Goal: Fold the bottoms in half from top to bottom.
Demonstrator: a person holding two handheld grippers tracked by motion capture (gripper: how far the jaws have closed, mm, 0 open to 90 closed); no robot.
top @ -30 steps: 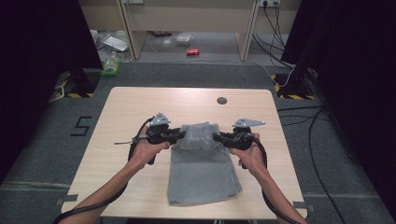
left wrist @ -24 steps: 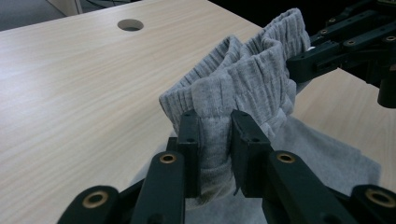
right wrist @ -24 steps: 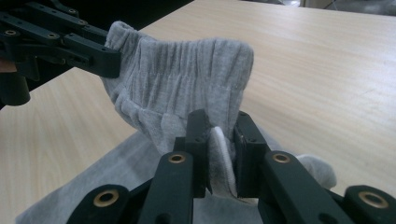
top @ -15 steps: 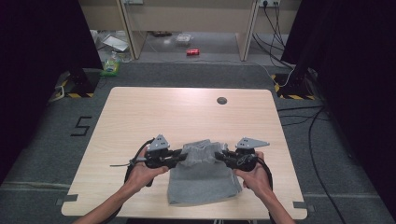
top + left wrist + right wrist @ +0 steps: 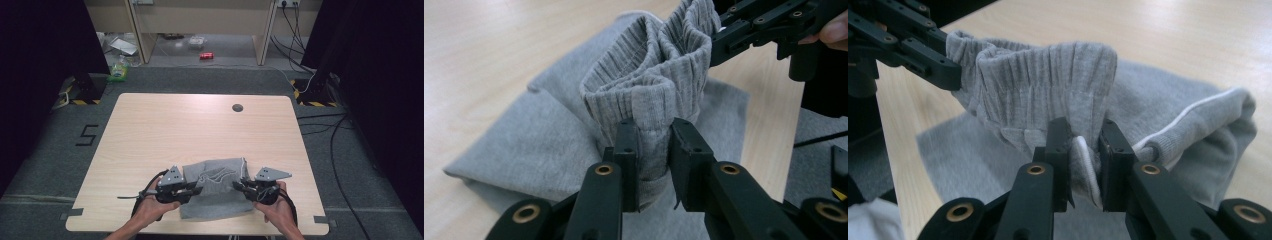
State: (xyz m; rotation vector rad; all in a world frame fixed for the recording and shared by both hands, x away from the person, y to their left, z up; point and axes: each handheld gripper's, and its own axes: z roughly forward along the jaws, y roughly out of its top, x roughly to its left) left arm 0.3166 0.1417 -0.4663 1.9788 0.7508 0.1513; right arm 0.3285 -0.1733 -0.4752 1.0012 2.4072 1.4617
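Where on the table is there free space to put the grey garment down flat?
The table is bare from the garment's far edge up to the round hole near the far side, and also to the left of the left gripper. The near edge is crowded: both grippers, right one, clamp the ribbed waistband there.

A light wooden table (image 5: 165, 130) carries grey folded trousers (image 5: 215, 200), apparently sweatpants, near its front edge.

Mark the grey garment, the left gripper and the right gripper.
garment (image 5: 217, 197), high view, flat folded part between the grippers.
left gripper (image 5: 654, 145), left gripper view, gap between jaw tips, clamped on the ribbed band.
right gripper (image 5: 1084, 142), right gripper view, between jaw tips, clamped on the band.
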